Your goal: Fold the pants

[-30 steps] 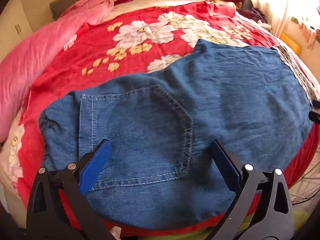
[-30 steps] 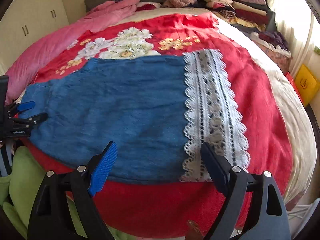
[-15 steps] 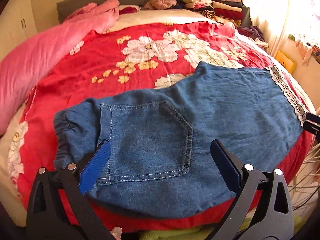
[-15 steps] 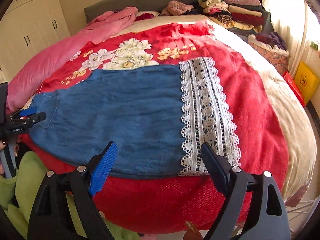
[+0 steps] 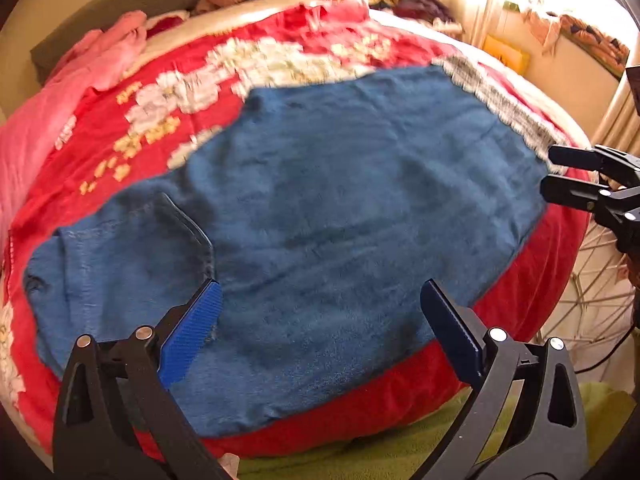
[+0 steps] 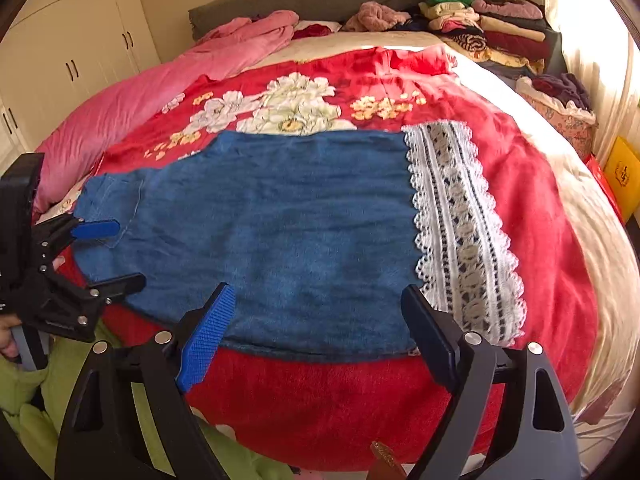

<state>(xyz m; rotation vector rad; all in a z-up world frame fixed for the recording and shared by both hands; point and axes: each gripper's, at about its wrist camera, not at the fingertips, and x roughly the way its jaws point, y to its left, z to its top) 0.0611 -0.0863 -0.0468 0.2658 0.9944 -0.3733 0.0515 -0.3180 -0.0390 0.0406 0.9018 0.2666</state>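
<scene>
The pants point(image 6: 280, 224) lay flat across the red flowered blanket point(image 6: 532, 200), near edge running right along the bed's front edge, lace cuff point(image 6: 460, 220) on the right end. The left gripper point(image 5: 320, 320) hung spread wide over the pocket end, gripping nothing. The right gripper point(image 6: 316, 320) was spread too, above the near hem beside the lace. Plenty of bare blanket showed beyond the cuff.

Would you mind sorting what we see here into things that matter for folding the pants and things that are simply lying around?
Belongs to the job:
- denim pants with lace hem, spread flat
- left claw, open
- right claw, open
- red floral blanket serving as work surface

Just lying about:
- pink quilt
- stacked folded clothes
- green cloth
- yellow box
</scene>
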